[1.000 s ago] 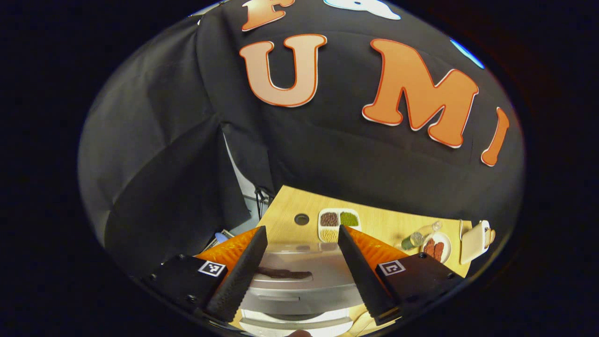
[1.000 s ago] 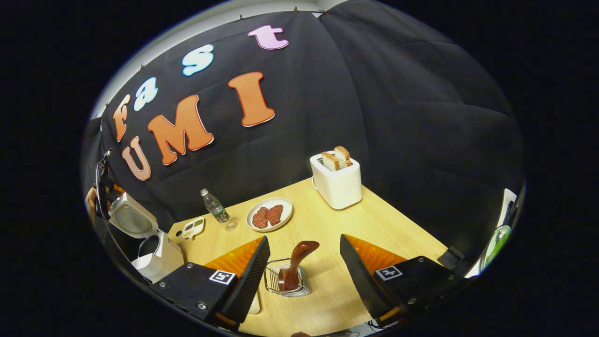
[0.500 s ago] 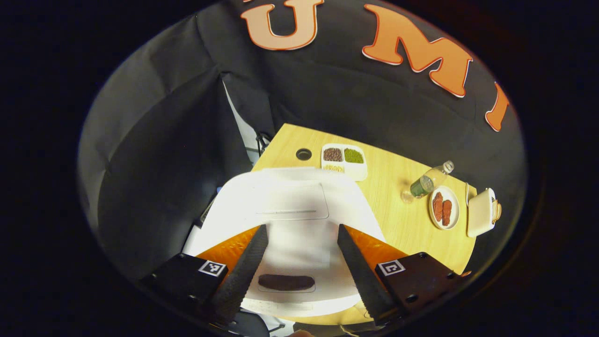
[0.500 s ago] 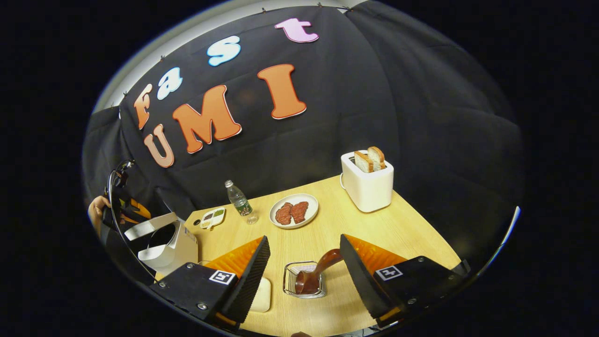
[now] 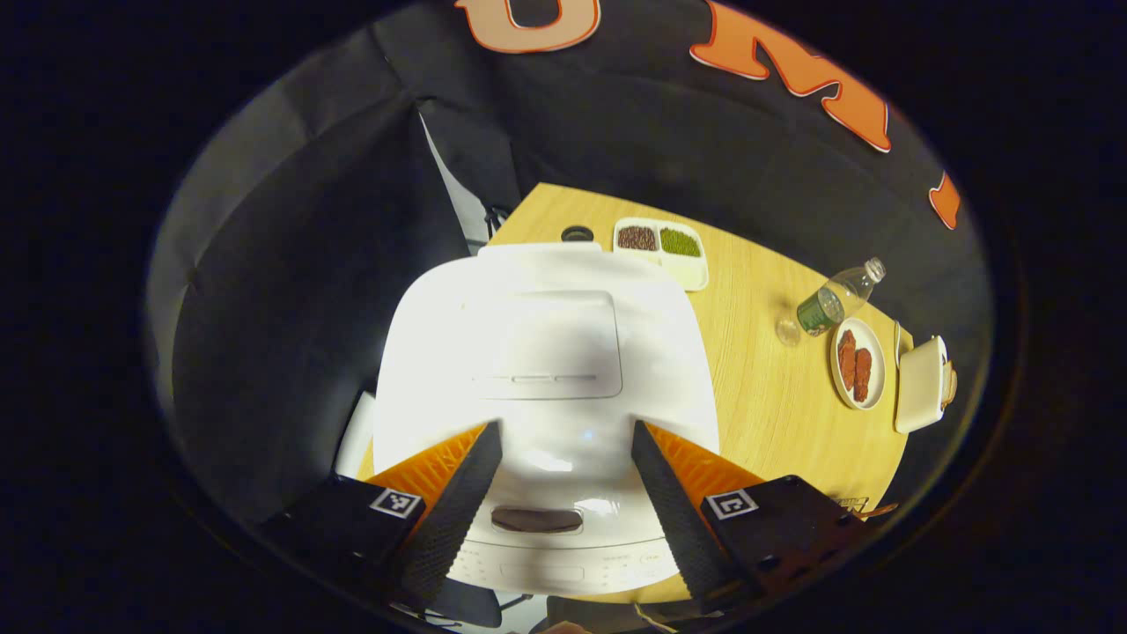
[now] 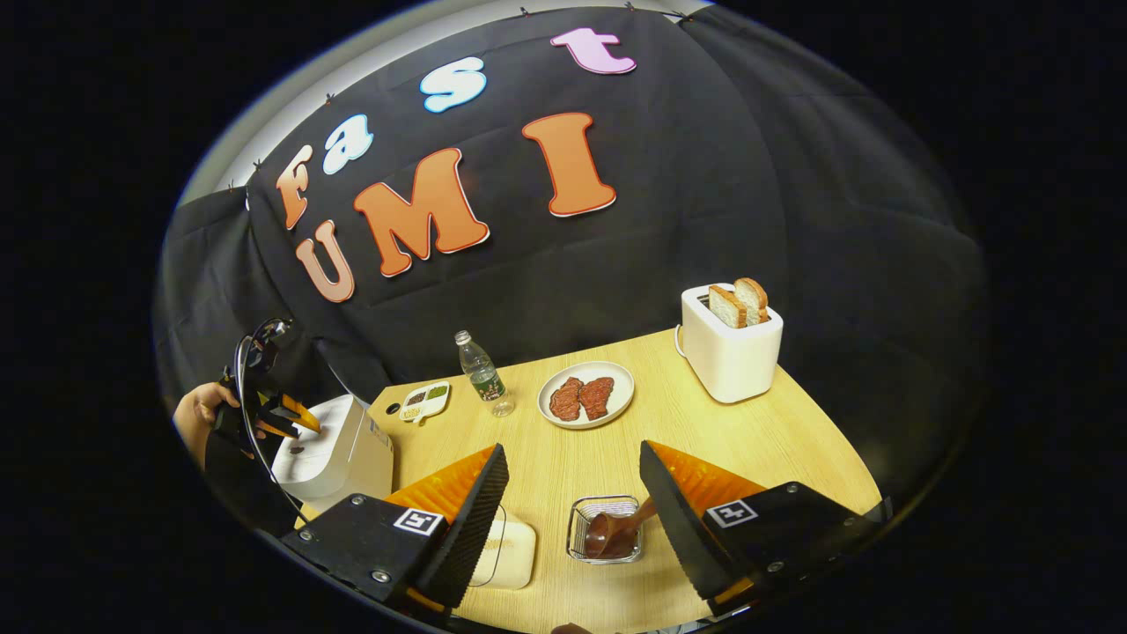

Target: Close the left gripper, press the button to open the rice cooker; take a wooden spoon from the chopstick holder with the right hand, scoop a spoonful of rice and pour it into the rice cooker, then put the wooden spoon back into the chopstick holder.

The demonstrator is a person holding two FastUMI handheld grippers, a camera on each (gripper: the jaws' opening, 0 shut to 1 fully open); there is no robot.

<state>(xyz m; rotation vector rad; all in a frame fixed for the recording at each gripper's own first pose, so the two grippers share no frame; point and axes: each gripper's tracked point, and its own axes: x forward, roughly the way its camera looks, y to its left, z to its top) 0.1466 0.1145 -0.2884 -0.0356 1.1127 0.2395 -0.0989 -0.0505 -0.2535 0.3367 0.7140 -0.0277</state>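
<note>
Lid's back down, spoon's still parked

The white rounded rice cooker (image 5: 546, 387) at left, open 1 second ago, is shut again under the wide-open left gripper (image 5: 555, 511). Right gripper (image 6: 572, 519) gapes wide over the brown wooden spoon (image 6: 616, 528) in its wire chopstick holder (image 6: 604, 528). Scooping's stalled.

One rice cooker (image 5: 546, 352), one toaster (image 6: 729, 352), two toast slices (image 6: 738, 304).

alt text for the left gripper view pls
Open left gripper hovers over a closed white rice cooker, its dark button between the fingers. Beyond on the wooden table: a grain tray, a bottle, a plate.
</note>
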